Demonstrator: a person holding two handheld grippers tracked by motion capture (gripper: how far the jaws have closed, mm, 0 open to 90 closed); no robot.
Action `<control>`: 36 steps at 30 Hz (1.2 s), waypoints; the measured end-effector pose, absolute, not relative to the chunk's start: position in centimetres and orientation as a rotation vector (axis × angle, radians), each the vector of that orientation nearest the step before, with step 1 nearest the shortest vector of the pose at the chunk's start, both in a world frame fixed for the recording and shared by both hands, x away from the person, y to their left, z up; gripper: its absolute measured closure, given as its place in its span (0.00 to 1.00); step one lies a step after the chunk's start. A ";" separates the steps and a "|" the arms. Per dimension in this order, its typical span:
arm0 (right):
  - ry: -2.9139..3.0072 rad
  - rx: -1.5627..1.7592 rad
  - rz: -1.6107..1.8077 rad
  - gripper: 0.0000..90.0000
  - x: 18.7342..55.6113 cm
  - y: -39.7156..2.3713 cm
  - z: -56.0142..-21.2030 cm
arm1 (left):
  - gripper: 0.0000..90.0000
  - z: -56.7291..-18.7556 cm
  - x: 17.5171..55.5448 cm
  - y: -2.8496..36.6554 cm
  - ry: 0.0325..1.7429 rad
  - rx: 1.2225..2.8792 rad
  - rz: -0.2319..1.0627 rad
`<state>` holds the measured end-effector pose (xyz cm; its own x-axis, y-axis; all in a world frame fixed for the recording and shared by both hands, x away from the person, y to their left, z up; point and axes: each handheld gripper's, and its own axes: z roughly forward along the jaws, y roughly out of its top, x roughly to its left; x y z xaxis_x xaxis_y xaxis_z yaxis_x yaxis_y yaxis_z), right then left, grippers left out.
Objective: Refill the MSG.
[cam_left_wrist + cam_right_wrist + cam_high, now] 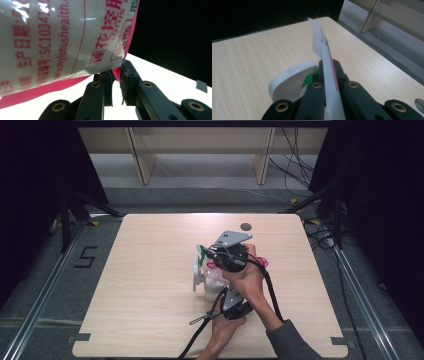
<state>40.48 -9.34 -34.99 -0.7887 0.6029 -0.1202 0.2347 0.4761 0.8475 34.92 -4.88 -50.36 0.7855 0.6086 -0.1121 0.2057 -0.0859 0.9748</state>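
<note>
Both tools pinching the same plastic pouch over the middle of the desk

The left tool [117, 75] has its jaws squeezed onto the pink bottom edge of the pouch [57, 40], which is translucent white with red Chinese print and a web address, hanging right above the jaws. The right tool [329, 72] is clamped tight on a thin white edge with a pink stripe, standing up between its jaws, with a white and green curved bit [292, 80] just beside them. From the high view the hands sit close together, right tool [227, 255] farther out, left tool [232, 302] nearer the person, pouch between them above the wooden desk [150, 270]
</note>
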 end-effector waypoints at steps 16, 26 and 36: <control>2.315 0.661 1.237 1.00 40.5 -9.2 -35.0 | 0.89 -50.3 34.9 -4.9 0.657 1.652 0.384; 2.314 0.700 1.248 1.00 40.4 -9.2 -35.1 | 0.89 -50.4 34.9 -5.0 0.663 1.649 0.380; 2.323 0.665 1.219 1.00 40.5 -9.3 -35.1 | 0.89 -50.4 34.9 -5.0 0.664 1.651 0.382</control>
